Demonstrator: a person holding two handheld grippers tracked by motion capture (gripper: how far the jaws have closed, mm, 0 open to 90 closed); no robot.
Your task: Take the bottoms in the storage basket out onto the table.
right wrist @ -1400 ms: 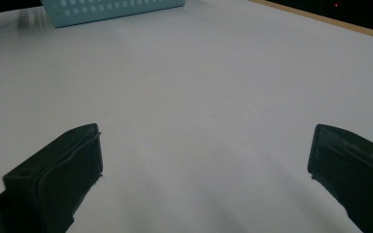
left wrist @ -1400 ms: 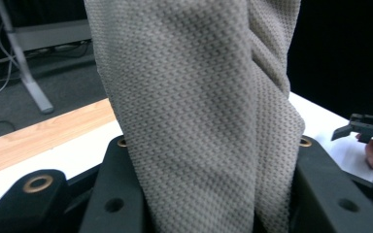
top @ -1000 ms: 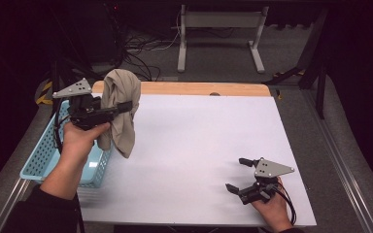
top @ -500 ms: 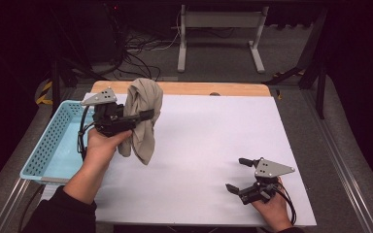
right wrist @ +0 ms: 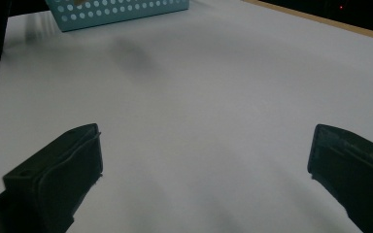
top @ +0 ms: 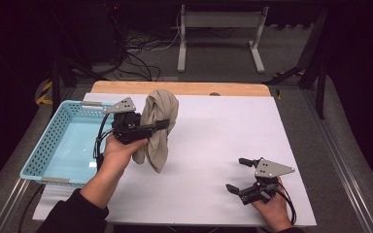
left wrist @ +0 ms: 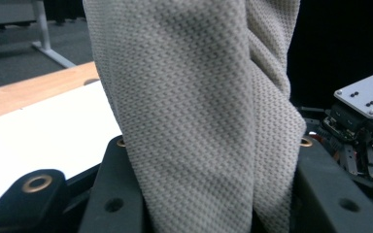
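High view: left gripper holds the beige cloth clamped between its jaws, the cloth hanging in a bunched fold with its lower end just above or brushing the white worktop. Against the frames from a second and half a second back, the cloth has travelled from over the blue basket rightward and now hangs beside the basket's right rim, over open worktop. Judgement: the cloth is out of the basket and being carried toward the middle, likely for laying out. The basket interior looks empty, pale floor bare. Right gripper sits near the front right of the worktop, unchanged, jaws spread wide, holding nothing.

Left gripper view: the cloth, a waffle-like weave, rises straight out from between the black jaws, which grip its lower part. The other gripper shows farther off at the right.

Right gripper view: both jaws stand well apart over bare white worktop; a corner of the perforated basket sits at the top left, contents hidden from here.
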